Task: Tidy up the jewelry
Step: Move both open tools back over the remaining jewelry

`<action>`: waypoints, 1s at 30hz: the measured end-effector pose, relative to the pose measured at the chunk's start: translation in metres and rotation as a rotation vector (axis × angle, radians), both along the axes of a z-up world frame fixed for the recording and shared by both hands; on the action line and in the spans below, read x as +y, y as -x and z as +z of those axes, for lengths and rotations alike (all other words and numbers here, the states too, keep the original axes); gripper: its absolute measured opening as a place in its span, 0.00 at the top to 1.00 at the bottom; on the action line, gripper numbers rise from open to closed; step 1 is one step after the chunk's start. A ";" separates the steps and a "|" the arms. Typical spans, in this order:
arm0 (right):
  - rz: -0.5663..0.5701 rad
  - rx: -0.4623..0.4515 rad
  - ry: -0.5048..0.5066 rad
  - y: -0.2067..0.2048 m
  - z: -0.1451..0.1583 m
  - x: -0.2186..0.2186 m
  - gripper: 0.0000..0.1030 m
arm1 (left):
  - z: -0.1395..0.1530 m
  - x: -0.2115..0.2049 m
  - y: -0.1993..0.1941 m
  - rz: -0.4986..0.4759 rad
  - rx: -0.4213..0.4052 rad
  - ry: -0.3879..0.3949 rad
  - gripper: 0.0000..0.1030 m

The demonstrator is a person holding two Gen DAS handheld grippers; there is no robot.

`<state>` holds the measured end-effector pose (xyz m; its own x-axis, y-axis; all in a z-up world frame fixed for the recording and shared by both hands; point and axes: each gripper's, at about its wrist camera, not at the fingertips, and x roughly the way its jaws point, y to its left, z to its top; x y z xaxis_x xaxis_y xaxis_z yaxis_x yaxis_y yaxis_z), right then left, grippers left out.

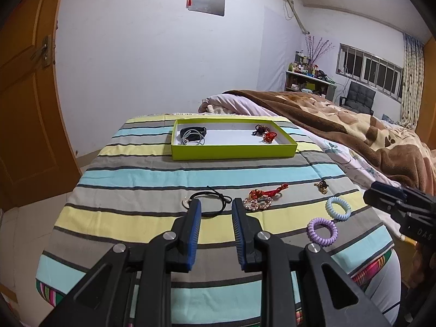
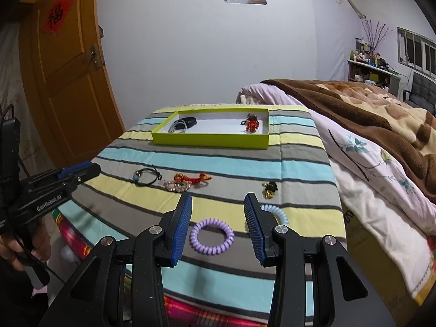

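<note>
A lime-green tray [image 1: 234, 154] [image 2: 209, 139] lies at the far end of the striped cloth, with dark and grey bands at its left and red and dark knots at its right. On the cloth lie a black cord necklace [image 1: 211, 203] [image 2: 147, 177], a beaded bracelet [image 1: 257, 203] [image 2: 177, 185], a red knotted charm [image 1: 268, 190] [image 2: 192, 177], a black-gold charm [image 1: 323, 186] [image 2: 269, 188], a blue spiral tie [image 1: 338, 207] [image 2: 280, 214] and a purple spiral tie [image 1: 322, 231] [image 2: 212, 235]. My left gripper [image 1: 216, 204] is open just before the cord necklace. My right gripper [image 2: 218, 200] is open over the purple tie.
A brown blanket [image 1: 354, 136] and a floral sheet [image 2: 381, 177] cover the bed to the right. A wooden door [image 2: 68, 76] stands at the left. The cloth's near edge drops off below the grippers.
</note>
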<state>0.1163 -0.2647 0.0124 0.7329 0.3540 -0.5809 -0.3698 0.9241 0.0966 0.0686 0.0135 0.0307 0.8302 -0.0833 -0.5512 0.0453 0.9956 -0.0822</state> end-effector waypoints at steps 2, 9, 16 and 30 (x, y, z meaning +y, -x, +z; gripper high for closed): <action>-0.002 0.004 0.000 0.001 -0.002 -0.001 0.60 | -0.002 0.002 0.001 0.006 0.003 0.006 0.76; -0.018 0.027 -0.006 -0.004 -0.009 -0.006 0.60 | -0.010 0.002 -0.002 0.005 0.024 0.012 0.77; -0.045 0.057 -0.003 -0.014 -0.020 -0.012 0.60 | -0.016 -0.004 -0.008 -0.034 0.039 0.021 0.77; -0.119 0.120 0.011 -0.038 -0.044 -0.034 0.60 | -0.029 -0.029 -0.036 -0.145 0.072 -0.002 0.76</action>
<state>0.1548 -0.2989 -0.0314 0.6945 0.2615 -0.6703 -0.2437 0.9620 0.1227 0.1047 -0.0158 0.0020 0.7680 -0.1982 -0.6090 0.1826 0.9792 -0.0884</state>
